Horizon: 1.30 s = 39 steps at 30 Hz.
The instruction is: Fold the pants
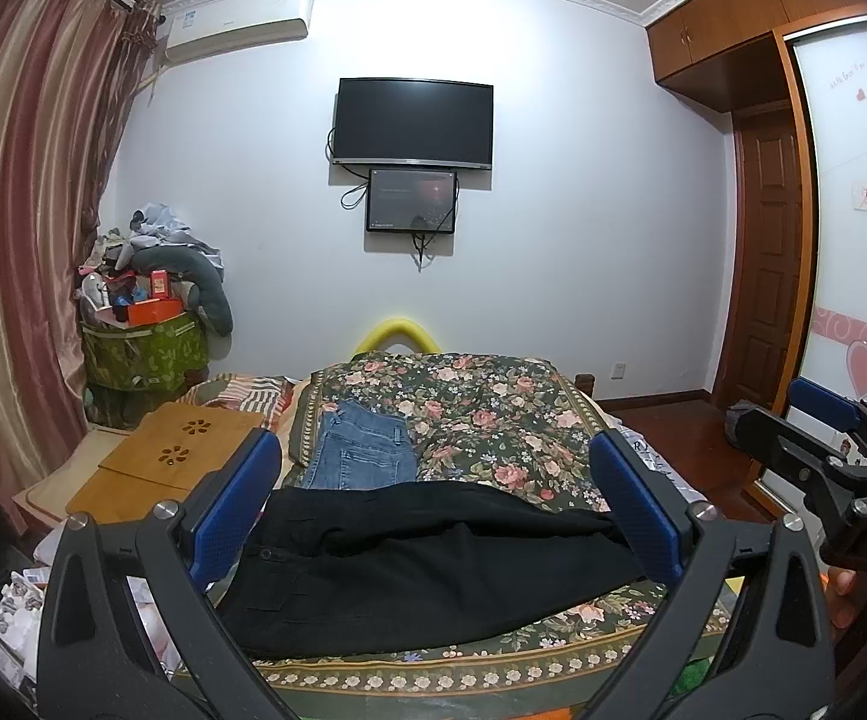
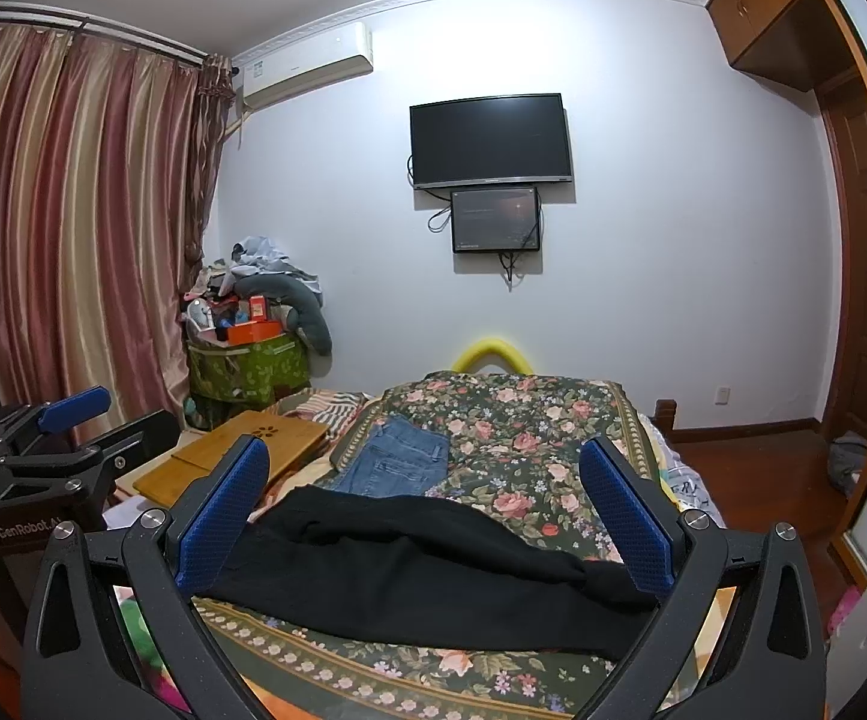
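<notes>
Black pants (image 1: 433, 564) lie spread sideways across the near part of the floral bedspread (image 1: 493, 414), creased along their top edge. My left gripper (image 1: 435, 444) hangs open above and in front of them, with nothing between its blue pads. My right gripper (image 2: 424, 450) is open too, over the same black pants (image 2: 433, 570). The grippers sit side by side: the right gripper (image 1: 787, 420) shows at the right edge of the left wrist view, and the left gripper (image 2: 112, 423) at the left edge of the right wrist view. Folded blue jeans (image 1: 361, 450) lie just beyond the black pants.
A wooden lap table (image 1: 175, 450) rests on the bed's left side. Behind it a green bag (image 1: 145, 354) is piled with clutter beside the curtain (image 1: 25, 210). A wooden floor (image 1: 673, 426) and wardrobe door (image 1: 853, 210) lie to the right.
</notes>
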### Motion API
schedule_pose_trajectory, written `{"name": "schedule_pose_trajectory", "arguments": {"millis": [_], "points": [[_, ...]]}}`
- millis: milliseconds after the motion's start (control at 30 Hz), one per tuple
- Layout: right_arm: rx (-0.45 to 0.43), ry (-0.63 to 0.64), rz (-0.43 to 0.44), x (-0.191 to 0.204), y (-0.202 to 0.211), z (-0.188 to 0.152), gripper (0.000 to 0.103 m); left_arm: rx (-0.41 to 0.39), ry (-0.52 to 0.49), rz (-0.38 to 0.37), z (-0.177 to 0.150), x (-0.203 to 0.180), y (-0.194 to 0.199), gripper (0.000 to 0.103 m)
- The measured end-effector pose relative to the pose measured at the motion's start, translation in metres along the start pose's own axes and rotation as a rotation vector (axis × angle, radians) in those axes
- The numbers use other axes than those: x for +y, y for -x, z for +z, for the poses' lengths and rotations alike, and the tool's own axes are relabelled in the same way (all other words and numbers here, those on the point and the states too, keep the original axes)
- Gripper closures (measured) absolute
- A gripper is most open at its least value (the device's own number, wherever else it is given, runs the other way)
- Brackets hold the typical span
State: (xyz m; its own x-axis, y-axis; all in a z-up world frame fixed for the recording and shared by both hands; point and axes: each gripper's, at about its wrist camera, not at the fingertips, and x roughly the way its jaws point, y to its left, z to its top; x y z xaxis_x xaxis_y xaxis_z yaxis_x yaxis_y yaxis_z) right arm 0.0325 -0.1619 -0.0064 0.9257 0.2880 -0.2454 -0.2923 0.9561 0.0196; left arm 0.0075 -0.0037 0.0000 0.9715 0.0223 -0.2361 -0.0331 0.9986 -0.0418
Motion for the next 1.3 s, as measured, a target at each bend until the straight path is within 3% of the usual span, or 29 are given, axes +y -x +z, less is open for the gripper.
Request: {"name": "schedule_pose_trajectory", "arguments": {"millis": [967,1300], "points": [[0.017,0.01,-0.01,-0.004,-0.004,0.0,0.0,0.023,0.015,-0.011,-0.004,0.006,-0.015,0.0],[0.071,0.01,-0.006,-0.013,-0.038,-0.002,0.0,0.09,0.017,-0.005,0.001,0.027,-0.066,0.0]]}}
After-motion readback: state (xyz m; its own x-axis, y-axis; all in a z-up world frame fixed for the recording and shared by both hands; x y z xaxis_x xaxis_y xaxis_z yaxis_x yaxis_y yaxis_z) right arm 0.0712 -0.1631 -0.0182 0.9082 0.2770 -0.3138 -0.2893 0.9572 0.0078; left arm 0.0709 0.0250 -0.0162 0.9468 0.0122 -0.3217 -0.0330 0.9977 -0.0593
